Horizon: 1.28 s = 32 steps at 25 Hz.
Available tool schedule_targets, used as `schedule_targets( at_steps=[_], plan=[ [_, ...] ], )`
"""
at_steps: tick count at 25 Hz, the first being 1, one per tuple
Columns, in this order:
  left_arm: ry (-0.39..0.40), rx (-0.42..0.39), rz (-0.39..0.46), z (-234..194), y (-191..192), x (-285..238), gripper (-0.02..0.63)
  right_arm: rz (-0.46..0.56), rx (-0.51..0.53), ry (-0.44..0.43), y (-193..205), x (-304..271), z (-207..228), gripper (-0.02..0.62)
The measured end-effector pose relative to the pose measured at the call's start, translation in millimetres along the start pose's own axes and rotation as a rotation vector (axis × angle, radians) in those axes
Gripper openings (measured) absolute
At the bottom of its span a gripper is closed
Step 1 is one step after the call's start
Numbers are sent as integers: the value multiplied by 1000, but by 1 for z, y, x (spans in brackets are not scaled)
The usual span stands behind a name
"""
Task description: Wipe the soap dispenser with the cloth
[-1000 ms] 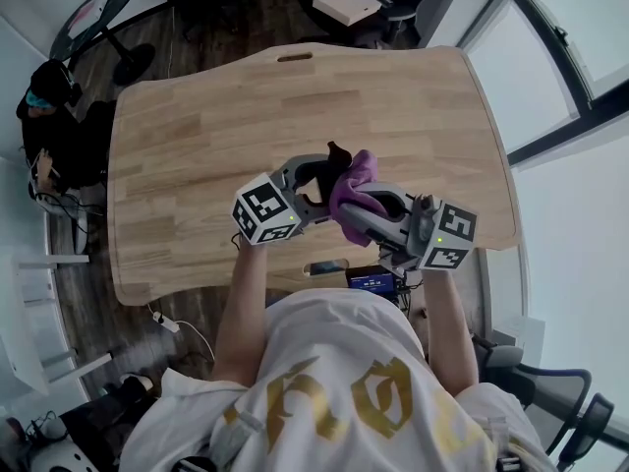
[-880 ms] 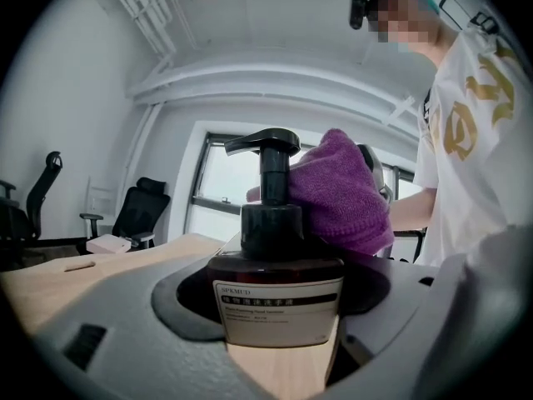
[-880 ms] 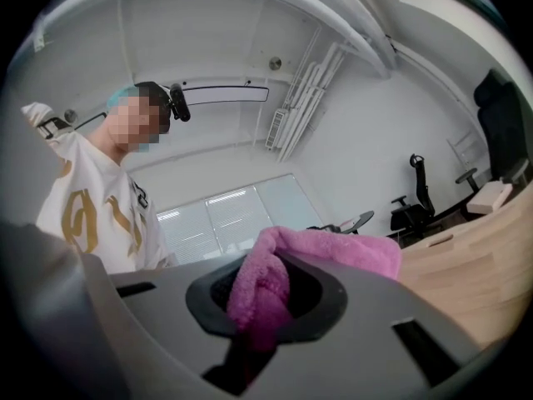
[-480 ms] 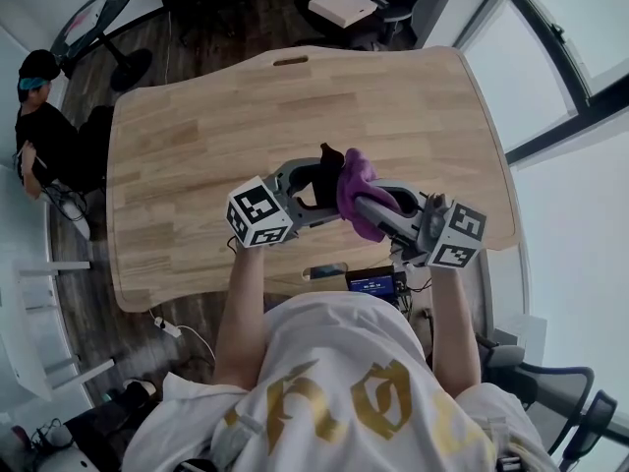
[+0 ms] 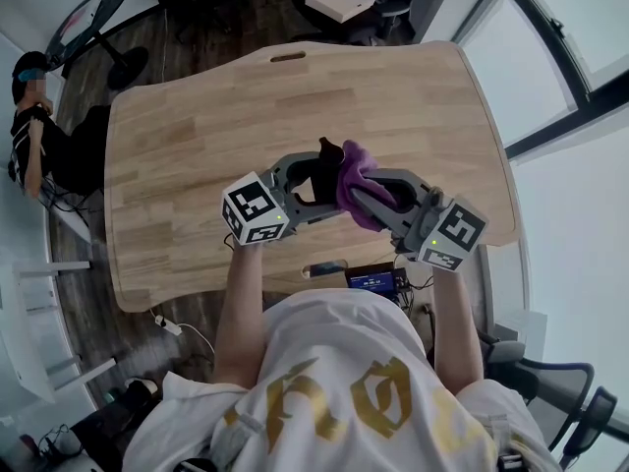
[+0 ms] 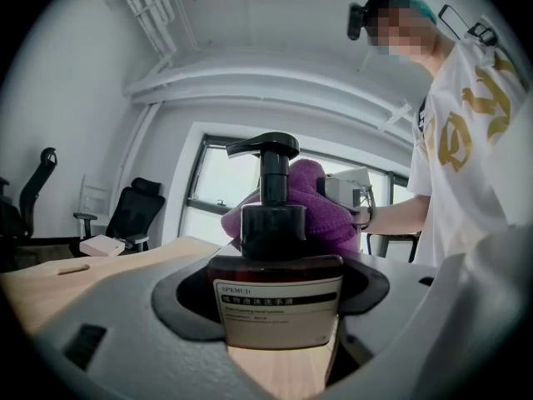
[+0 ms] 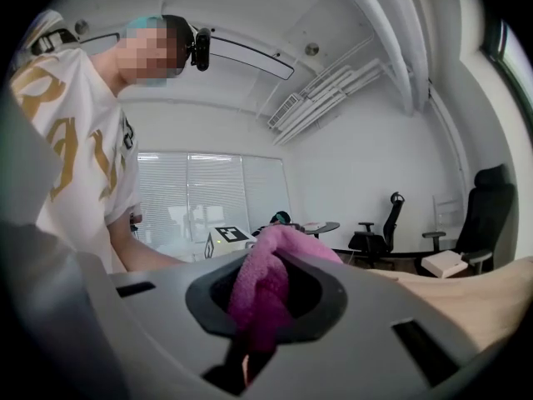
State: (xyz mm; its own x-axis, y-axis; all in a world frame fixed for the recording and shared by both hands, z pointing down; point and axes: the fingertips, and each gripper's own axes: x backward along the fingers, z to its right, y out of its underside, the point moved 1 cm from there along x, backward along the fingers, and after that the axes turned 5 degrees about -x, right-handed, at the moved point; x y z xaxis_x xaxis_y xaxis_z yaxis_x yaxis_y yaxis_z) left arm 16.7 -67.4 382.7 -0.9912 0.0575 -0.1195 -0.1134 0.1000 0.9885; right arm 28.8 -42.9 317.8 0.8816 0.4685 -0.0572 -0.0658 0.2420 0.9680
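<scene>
Left gripper [image 6: 279, 323] — snug round soap dispenser [image 6: 276, 223]

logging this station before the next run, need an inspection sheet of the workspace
surface: light wooden table, bare wood showing
job's things: dark amber soap dispenser with black pump; fuzzy purple cloth bunched against its pump neck
clutter: nothing seen on the tabletop
grippers: left claw shut on the dispenser; right claw shut on the cloth
cables: white power strip with its lead on the floor
surroundings: seated person, black office chairs, windows
</scene>
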Motion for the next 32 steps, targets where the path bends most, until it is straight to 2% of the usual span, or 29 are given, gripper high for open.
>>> schedule_targets(
  at_steps=[10, 22, 28, 32],
  plan=[
    [18, -17, 25, 5, -7, 5, 356, 63, -32, 112, -4, 2, 24, 35],
    [51, 0, 45, 8, -11, 6, 356, 82, -66, 140, -3, 2, 30, 34],
    [54, -7, 52, 9, -17, 6, 356, 75, -94, 240, 1, 3, 44, 34],
    [48, -7, 58, 8, -17, 8, 356, 84, -118, 262, 4, 0, 49, 34]
  ],
)
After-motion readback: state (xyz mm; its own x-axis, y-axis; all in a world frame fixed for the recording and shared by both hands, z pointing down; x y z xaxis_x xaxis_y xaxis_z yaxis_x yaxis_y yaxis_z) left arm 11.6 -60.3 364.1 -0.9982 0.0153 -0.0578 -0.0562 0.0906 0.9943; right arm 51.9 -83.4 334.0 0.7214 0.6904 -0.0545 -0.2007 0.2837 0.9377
